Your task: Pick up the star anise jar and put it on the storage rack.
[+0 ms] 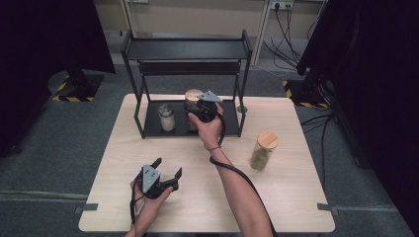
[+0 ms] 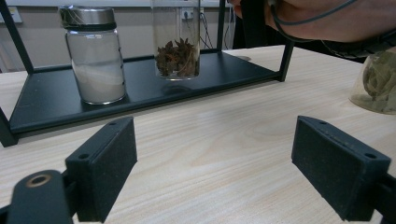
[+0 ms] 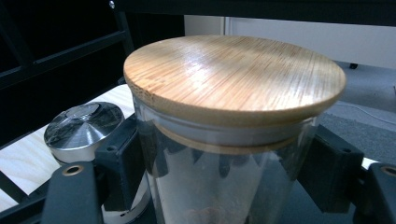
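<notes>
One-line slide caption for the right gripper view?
Right claw clamps a clear glass jar with a round bamboo lid on the black metal rack, beside a steel-capped jar.

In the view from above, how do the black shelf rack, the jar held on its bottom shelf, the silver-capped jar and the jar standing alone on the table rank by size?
1. black shelf rack, by far the largest.
2. jar standing alone on the table, though it is nearer the camera.
3. silver-capped jar.
Unranked: the star anise jar, shut in the right gripper, is mostly hidden by gripper and hand.
</notes>
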